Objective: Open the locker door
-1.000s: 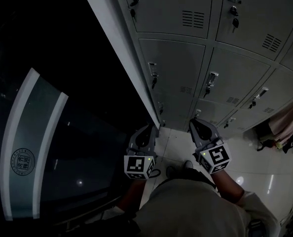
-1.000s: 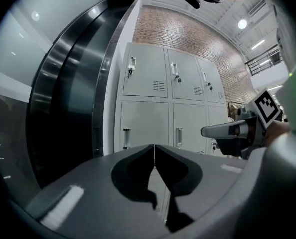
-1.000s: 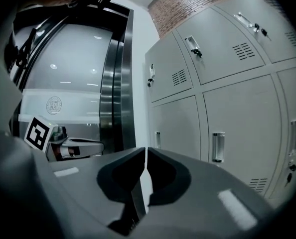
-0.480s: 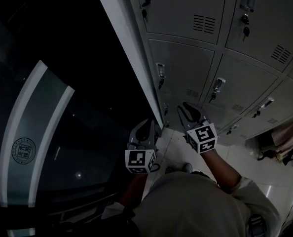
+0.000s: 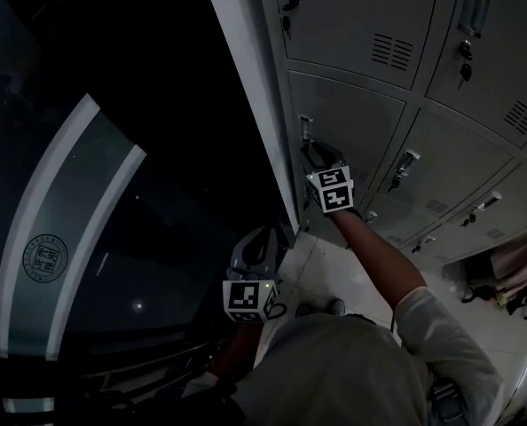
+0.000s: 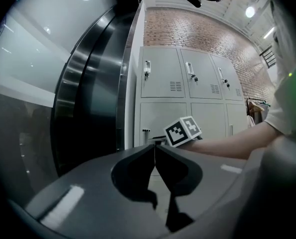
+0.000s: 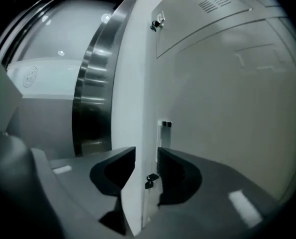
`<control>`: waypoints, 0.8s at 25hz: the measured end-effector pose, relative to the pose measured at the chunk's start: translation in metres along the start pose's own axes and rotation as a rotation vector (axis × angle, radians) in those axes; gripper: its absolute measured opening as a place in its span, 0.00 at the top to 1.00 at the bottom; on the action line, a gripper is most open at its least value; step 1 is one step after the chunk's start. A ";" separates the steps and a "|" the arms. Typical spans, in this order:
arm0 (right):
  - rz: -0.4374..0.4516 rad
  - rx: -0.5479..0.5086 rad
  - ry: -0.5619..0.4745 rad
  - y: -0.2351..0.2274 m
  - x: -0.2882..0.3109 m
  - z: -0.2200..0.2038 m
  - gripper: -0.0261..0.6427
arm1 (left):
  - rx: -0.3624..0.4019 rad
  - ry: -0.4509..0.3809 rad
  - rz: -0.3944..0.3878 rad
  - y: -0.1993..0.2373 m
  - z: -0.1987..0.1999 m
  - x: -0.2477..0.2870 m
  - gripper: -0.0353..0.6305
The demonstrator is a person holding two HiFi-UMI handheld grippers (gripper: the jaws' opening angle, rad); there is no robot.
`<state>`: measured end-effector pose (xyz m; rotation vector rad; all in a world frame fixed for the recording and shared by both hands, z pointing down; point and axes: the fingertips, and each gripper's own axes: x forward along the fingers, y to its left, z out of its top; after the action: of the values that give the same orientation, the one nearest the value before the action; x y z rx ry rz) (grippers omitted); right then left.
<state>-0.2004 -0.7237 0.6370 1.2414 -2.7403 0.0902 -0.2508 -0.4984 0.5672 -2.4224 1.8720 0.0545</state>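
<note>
"How many grippers does the head view show?"

"Two: the left gripper (image 5: 268,238) at lower centre and the right gripper (image 5: 310,152) above it, each with one marker cube (image 5: 250,298)."

"And locker doors (image 6: 160,73)?"

"The left gripper view's upper row shows three, each with one handle (image 6: 147,68)."

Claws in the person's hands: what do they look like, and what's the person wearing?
Both the left claw and the right claw are grey shells with dark, curved jaws. Each carries a white cube printed with black square markers. The person wears a light short-sleeved shirt.
</note>
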 end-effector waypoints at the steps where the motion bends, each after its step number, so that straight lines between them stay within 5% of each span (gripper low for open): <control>1: -0.006 -0.004 0.018 -0.001 0.012 -0.004 0.76 | -0.005 0.001 0.012 0.005 -0.003 -0.003 0.85; 7: -0.080 -0.006 0.085 -0.018 0.056 -0.018 0.76 | -0.036 0.022 0.057 0.023 -0.017 -0.014 0.85; 11: -0.155 -0.025 0.081 -0.026 0.061 -0.013 0.89 | -0.044 0.038 0.059 0.028 -0.024 -0.015 0.85; 20: -0.258 0.000 0.114 -0.028 0.067 -0.014 0.87 | -0.051 0.073 0.036 0.022 -0.036 -0.013 0.85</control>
<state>-0.2214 -0.7903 0.6604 1.5265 -2.4618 0.1300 -0.2765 -0.4946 0.6031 -2.4556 1.9687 0.0162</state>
